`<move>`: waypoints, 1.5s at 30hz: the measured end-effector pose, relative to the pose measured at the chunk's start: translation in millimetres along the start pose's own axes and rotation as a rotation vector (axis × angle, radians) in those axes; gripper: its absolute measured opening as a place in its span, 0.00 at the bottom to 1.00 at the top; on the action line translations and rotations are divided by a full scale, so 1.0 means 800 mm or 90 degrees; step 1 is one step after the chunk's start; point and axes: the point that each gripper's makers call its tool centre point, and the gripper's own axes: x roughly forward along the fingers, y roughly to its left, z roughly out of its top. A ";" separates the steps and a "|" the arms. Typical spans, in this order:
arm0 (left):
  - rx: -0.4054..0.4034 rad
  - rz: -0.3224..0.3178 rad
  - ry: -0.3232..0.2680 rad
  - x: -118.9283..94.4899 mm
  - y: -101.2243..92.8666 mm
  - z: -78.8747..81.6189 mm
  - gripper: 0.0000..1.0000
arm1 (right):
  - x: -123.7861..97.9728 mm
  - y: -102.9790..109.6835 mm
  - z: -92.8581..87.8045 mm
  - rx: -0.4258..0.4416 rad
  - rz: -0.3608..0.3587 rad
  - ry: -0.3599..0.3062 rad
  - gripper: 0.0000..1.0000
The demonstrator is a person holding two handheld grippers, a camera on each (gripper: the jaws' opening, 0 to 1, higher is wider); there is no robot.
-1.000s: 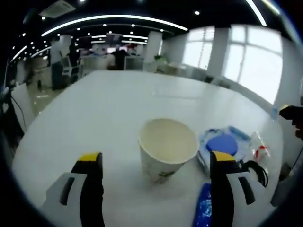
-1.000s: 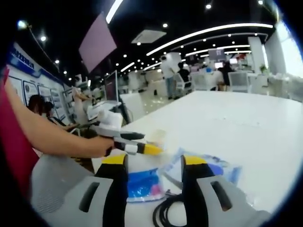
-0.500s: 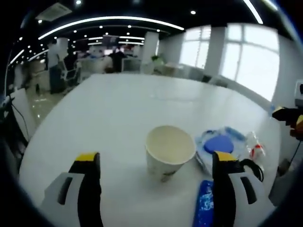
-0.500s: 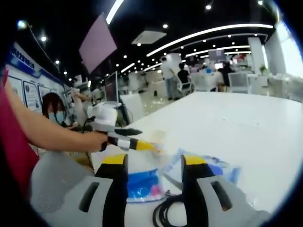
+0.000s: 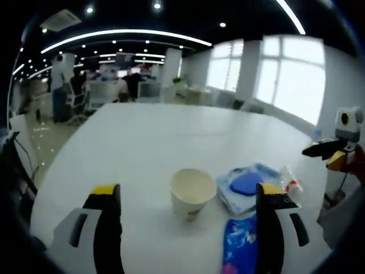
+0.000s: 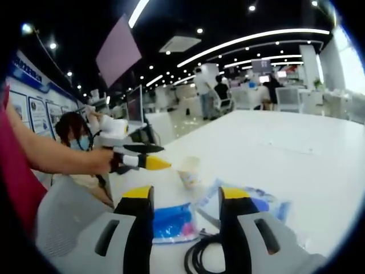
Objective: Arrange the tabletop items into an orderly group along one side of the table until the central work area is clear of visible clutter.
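In the left gripper view, the left gripper hangs above the white tabletop with its jaws spread wide and nothing between them. The paper cup stands upright and apart from both jaws, roughly centred between them. Just beside the cup, toward the window side, lies a clear bag with a blue item, and nearer the camera than that a blue patterned packet. The right gripper hovers beyond the bag, off the tabletop's edge.

In the right gripper view, the right gripper is parted and empty above the blue packet, with a black cable beside the packet. The cup stands beyond, clear of the left gripper.

Judging by this, the cup is the item in hand and ungrasped; next the left gripper must advance and close on its wall gently.
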 end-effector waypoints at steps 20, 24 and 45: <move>0.008 -0.139 -0.018 -0.058 -0.101 0.022 0.93 | -0.009 0.004 -0.006 -0.020 0.007 0.026 0.68; 0.028 -0.157 -0.016 -0.063 -0.117 0.022 0.93 | -0.017 0.005 -0.013 -0.026 0.012 0.038 0.81; 0.059 -0.196 -0.030 -0.095 -0.168 0.016 0.92 | -0.077 -0.005 -0.015 -0.076 -0.004 0.051 0.95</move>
